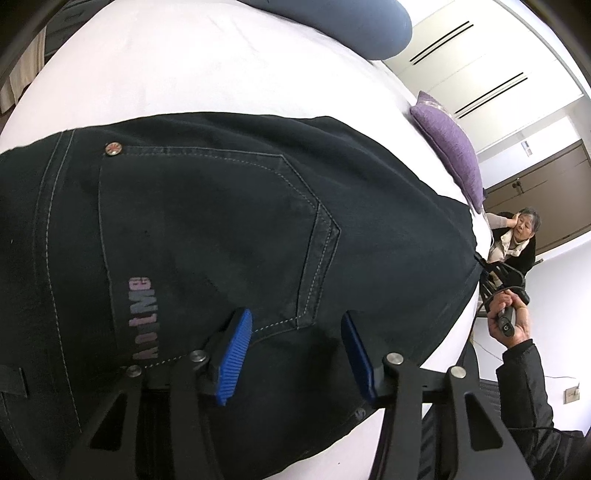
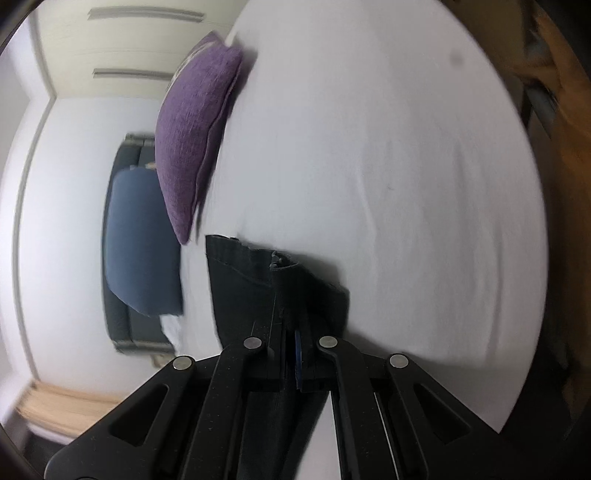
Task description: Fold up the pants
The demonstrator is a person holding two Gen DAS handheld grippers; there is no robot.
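Dark navy pants (image 1: 221, 229) lie flat on the white bed (image 1: 184, 74), back pocket and a pink logo facing up. My left gripper (image 1: 295, 350) is open, its blue pads (image 1: 234, 354) hovering just above the pants near the pocket's lower corner. In the right wrist view my right gripper (image 2: 291, 332) is shut on the pants' hem end (image 2: 258, 280), with dark cloth bunched between the fingers above the white bed (image 2: 406, 184). The right gripper also shows in the left wrist view (image 1: 495, 273), held by a hand at the pants' far end.
A purple cushion (image 1: 450, 151) (image 2: 192, 140) lies on the bed beside the pants' far end. A blue pillow (image 1: 351, 26) lies at the top. A seated person (image 1: 517, 240) is beyond the bed edge. A blue-cushioned chair (image 2: 140, 240) stands off the bed.
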